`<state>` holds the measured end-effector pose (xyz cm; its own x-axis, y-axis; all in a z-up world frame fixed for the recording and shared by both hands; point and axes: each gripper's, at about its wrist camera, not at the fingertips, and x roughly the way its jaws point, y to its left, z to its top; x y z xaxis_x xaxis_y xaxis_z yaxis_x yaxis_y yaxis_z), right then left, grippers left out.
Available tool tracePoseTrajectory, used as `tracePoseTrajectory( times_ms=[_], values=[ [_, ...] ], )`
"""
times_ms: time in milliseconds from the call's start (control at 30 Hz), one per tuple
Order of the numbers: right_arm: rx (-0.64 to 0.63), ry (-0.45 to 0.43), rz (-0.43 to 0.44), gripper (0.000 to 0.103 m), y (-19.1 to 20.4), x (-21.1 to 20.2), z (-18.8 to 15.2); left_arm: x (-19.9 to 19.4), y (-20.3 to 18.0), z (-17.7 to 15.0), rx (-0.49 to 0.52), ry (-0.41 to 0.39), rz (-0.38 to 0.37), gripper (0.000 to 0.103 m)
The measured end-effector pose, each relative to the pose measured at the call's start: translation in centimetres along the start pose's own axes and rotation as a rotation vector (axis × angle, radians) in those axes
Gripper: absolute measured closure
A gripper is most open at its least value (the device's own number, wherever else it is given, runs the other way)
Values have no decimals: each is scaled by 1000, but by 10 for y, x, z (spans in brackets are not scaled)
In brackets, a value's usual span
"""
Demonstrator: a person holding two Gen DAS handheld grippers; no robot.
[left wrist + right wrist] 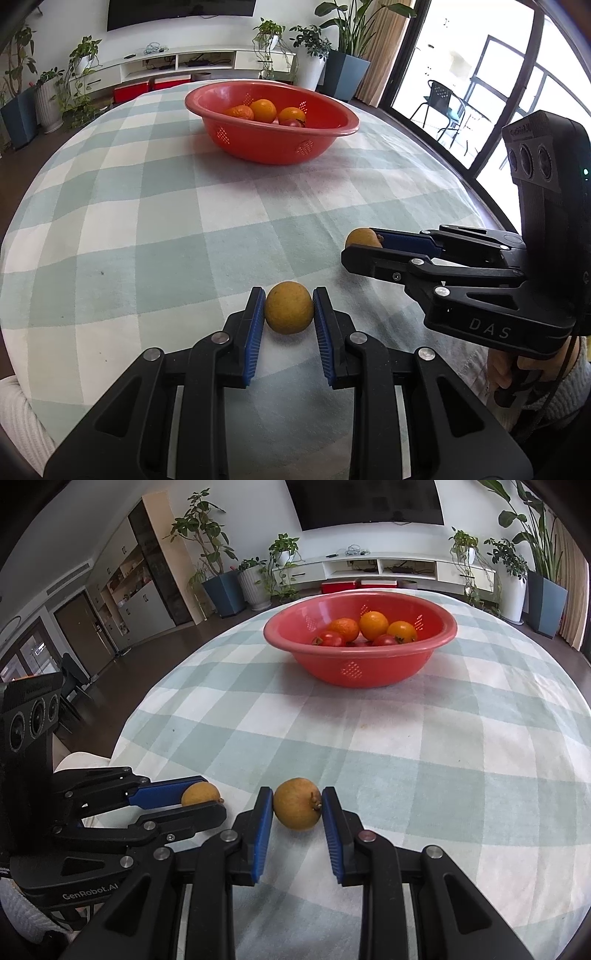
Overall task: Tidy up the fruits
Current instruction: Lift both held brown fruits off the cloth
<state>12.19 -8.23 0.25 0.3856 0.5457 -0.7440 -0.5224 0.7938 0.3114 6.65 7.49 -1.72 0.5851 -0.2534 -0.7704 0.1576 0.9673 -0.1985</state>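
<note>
While both grippers worked close to the near edge of the checked tablecloth (424,738), a wide bare stretch of cloth lay between them and the red basket (354,672). The left gripper (289,314) had its blue pads pressed to either side of one yellow-brown fruit (289,312) resting on the cloth, and just beside it the right gripper (297,805) was clamped likewise on a second stemmed fruit (297,804). Farther off, the basket held oranges (373,624) and small tomatoes (330,638), well short of the far table edge.
</note>
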Motion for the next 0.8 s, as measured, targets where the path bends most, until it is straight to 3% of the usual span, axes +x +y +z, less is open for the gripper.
tracePoseTrajectory(
  times_ms=[800],
  values=[
    [12, -14, 11, 73, -4, -3, 3, -2, 0, 6, 0, -12, 10, 78]
  ],
)
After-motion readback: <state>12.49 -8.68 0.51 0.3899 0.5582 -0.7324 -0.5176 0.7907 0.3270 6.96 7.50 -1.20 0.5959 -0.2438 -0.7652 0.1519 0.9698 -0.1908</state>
